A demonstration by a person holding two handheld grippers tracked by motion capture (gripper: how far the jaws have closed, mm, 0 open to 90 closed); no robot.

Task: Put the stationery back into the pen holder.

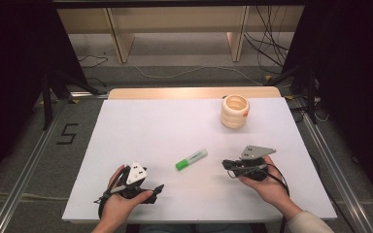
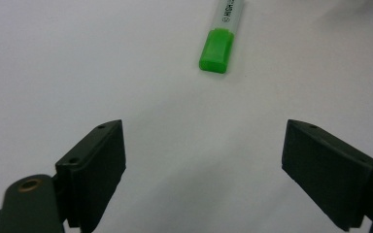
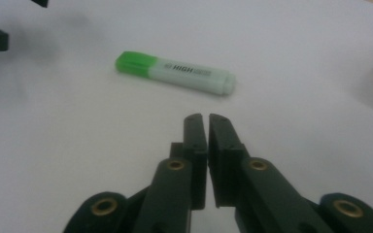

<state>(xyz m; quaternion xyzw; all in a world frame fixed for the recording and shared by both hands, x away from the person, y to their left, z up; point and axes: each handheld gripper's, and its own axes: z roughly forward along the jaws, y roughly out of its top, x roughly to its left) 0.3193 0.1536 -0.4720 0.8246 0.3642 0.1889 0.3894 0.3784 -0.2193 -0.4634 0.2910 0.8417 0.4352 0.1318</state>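
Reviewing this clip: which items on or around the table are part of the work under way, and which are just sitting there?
In the job:
- green highlighter, lying capped between the grippers
- left gripper, jaws wide open, aimed at it
- right gripper, jaws shut on nothing, pointing at it

Lying about:
- ribbed cream cup, at the far right of the table
- loose cables on the floor beyond

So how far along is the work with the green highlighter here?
Nothing looks done yet: the green highlighter lies flat on the white table, capped and apart from both tools. The right tool is shut on nothing, just short of the pen; the left tool is open, facing it. Grasping and whatever follows, perhaps with the ribbed cup, remains.
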